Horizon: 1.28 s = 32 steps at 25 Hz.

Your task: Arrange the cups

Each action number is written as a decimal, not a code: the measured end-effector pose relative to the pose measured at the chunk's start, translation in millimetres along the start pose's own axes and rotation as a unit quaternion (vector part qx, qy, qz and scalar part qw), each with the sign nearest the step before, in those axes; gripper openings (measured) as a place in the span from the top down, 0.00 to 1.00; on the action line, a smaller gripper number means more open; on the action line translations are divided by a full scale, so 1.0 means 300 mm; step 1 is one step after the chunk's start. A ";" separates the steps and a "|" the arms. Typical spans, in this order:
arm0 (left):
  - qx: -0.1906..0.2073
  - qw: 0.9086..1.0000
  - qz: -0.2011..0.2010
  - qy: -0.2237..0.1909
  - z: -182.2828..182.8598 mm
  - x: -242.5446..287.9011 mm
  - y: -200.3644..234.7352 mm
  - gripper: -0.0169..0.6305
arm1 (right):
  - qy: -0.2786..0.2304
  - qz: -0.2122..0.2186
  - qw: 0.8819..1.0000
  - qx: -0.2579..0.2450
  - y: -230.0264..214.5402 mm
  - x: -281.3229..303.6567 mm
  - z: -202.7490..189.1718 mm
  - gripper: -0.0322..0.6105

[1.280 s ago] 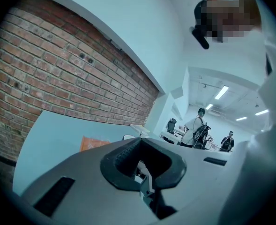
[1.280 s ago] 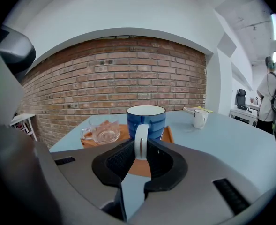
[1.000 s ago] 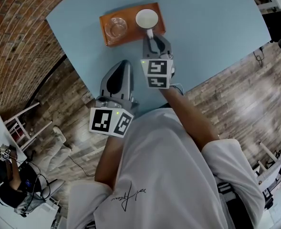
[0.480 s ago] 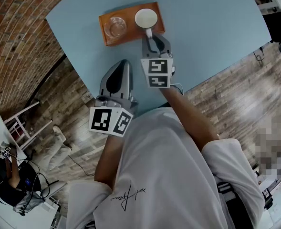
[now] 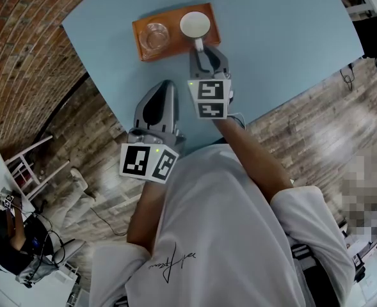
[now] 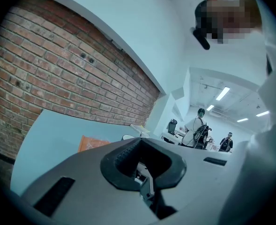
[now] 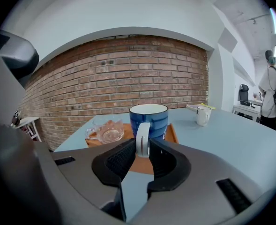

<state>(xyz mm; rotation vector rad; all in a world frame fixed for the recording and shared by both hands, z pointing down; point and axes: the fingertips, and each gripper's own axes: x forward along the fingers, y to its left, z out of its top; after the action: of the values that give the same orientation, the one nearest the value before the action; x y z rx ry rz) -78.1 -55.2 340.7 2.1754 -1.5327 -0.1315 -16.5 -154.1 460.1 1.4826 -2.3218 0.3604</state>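
My right hand-held gripper [image 5: 201,48] [image 7: 142,146] is clamped on the handle [image 7: 143,139] of the blue mug [image 5: 196,24] [image 7: 149,118], with a pad pressed to each side of the loop. The mug stands upright with its long axis vertical and its white mouth facing up. Its handle points back at me, toward the near edge of the worktop [image 5: 271,43]. It sits at the right end of the orange tray [image 5: 175,18] [image 7: 173,135]. My own gripper hides its base, so I cannot tell whether it rests there or is raised a little. The tray's long side runs left to right across the head view, slightly tilted.

I count three cups:
- The blue mug.
- One clear glass cup [image 5: 155,37] [image 7: 107,132], upright at the tray's left end, apart from the mug.
- One small white cup [image 7: 203,115], upright and well away at the far side of the worktop.

There is one tray.

My left hand-held gripper [image 5: 166,85] [image 6: 140,146] has its jaws fully together with nothing between them. It is held at the near-left edge of the worktop, well apart from the tray.
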 end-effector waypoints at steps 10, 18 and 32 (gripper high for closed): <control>0.006 1.000 0.010 0.002 -0.010 -0.004 0.002 0.96 | -0.006 0.007 1.000 -0.003 0.000 -0.037 0.010 0.83; 0.004 1.000 0.020 -0.006 -0.010 -0.013 -0.001 0.96 | -0.013 0.015 1.000 -0.001 -0.007 -0.097 0.015 0.83; -0.001 0.999 0.033 -0.021 0.001 -0.025 0.000 0.96 | -0.036 0.069 0.997 0.027 -0.002 -0.198 0.073 0.90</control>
<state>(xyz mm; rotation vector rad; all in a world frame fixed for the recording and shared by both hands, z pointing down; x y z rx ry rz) -80.9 -48.3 339.0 2.1303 -1.6256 -0.1571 3.2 -114.8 414.7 1.3848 -2.4977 0.4165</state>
